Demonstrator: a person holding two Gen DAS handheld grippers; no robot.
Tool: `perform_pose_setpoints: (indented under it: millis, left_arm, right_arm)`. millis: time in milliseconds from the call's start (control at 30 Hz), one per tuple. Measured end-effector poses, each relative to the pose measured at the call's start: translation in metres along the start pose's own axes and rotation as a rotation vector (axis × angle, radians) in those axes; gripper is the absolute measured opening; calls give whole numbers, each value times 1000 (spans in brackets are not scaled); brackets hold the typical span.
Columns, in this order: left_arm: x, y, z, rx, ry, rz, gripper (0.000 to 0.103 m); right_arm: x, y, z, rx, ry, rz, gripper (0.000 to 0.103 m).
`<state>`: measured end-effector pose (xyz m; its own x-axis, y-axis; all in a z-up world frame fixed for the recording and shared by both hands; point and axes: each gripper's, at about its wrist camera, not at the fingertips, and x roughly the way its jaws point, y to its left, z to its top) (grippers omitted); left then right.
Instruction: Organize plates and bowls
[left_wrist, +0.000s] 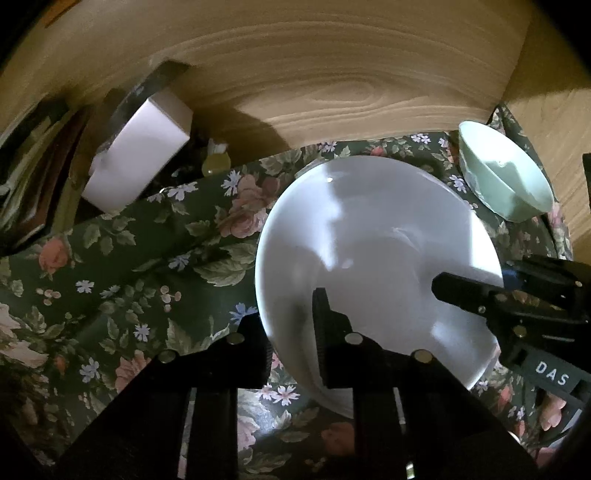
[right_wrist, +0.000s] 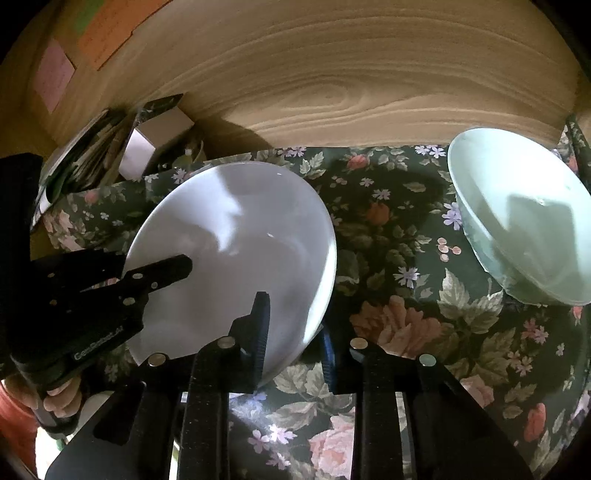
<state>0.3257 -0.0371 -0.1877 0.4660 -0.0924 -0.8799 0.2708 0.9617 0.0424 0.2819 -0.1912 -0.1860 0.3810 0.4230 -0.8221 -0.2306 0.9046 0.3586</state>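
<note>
Left gripper (left_wrist: 291, 332) and right gripper (right_wrist: 295, 332) astride tilted white plate (left_wrist: 376, 273).

Both grippers reach in low from opposite sides, each with one finger above and one below the same rim. The left gripper (left_wrist: 291, 332) is clamped, its right finger (left_wrist: 325, 332) on top. The right gripper (right_wrist: 295, 339) is clamped likewise, its left finger (right_wrist: 258, 332) on top. A bare hand (right_wrist: 61, 400) grasps the left gripper's handle.
</note>
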Motion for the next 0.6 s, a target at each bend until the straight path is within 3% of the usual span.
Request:
perform_pose_setpoints:
  millis: [600]
  left_arm:
    - [-78,2,-26,-45,-149,-12,19]
  right_arm:
    - [-80,34,-24,-78,-149,10,22]
